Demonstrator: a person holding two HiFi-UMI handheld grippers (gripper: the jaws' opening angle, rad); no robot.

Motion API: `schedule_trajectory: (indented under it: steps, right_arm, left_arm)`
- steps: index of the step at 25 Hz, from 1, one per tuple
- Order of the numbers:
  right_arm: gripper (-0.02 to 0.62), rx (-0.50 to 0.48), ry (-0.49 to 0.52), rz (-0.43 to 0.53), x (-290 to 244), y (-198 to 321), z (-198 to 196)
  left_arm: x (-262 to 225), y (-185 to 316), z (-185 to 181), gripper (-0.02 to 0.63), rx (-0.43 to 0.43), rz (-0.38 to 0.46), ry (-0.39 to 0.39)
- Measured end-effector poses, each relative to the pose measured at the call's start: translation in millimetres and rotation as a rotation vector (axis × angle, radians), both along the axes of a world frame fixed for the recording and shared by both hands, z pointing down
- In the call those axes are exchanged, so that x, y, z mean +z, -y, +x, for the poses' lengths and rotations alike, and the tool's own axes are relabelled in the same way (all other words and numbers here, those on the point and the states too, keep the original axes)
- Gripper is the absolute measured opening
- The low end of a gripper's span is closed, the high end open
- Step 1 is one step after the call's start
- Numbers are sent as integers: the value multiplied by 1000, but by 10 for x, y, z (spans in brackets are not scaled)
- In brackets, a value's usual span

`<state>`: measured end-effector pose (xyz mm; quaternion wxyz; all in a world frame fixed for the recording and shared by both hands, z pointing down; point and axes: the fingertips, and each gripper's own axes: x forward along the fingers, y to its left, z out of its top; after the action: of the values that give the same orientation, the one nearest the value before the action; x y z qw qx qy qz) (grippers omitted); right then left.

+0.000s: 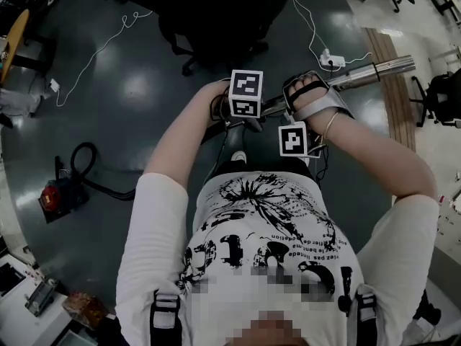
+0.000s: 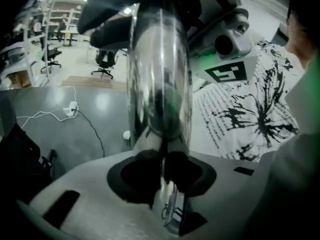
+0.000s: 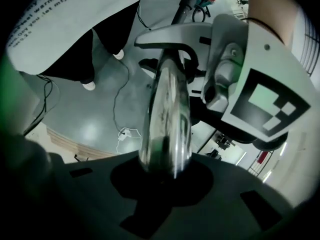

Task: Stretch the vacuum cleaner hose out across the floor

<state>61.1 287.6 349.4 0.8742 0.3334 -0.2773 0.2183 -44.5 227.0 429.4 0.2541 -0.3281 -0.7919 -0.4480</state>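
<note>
A chrome vacuum wand tube (image 1: 374,71) slants from the upper right down toward my hands in the head view. My left gripper (image 1: 243,115) and right gripper (image 1: 306,110) sit close together along it. In the left gripper view the tube (image 2: 160,74) runs up from between the jaws, and the left gripper (image 2: 162,169) is shut on it. The right gripper view shows the same tube (image 3: 167,114) clamped in the right gripper (image 3: 165,171). The red vacuum cleaner (image 1: 54,197) stands far left on the floor, with its black hose (image 1: 90,166) looped beside it.
A white power strip (image 1: 331,60) with its cable lies on the dark floor just behind the tube. A black office chair (image 1: 216,27) stands ahead. A wooden floor strip (image 1: 396,99) runs at right, more chairs (image 1: 439,96) beyond it. A white cable (image 1: 108,42) trails left.
</note>
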Motion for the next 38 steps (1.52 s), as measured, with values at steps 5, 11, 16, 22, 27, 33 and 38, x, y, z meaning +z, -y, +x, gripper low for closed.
schedule_trajectory:
  steps: [5, 11, 16, 22, 27, 33, 38]
  right_arm:
    - [74, 54, 184, -77, 198, -586, -4]
    - [74, 237, 504, -126, 638, -1811, -201]
    - [74, 385, 727, -175, 935, -2638, -441]
    - [74, 605, 935, -167, 1080, -3193, -716]
    - [74, 736, 1093, -128, 1191, -3420, -858]
    - [74, 866, 1356, -58, 1019, -3430, -1209]
    - [74, 939, 1419, -25, 863, -3365, -1257]
  left_arm:
    - [31, -701, 68, 130, -278, -142, 108]
    - [67, -1666, 446, 267, -655, -370, -43]
    - [275, -2301, 437, 311, -757, -364, -188]
    - [704, -2759, 156, 348, -826, -272, -424]
    - [888, -2950, 480, 356, -984, -249, -735]
    - [873, -2951, 506, 212, -886, -98, -1092]
    - [756, -2920, 573, 75, -770, -62, -1244]
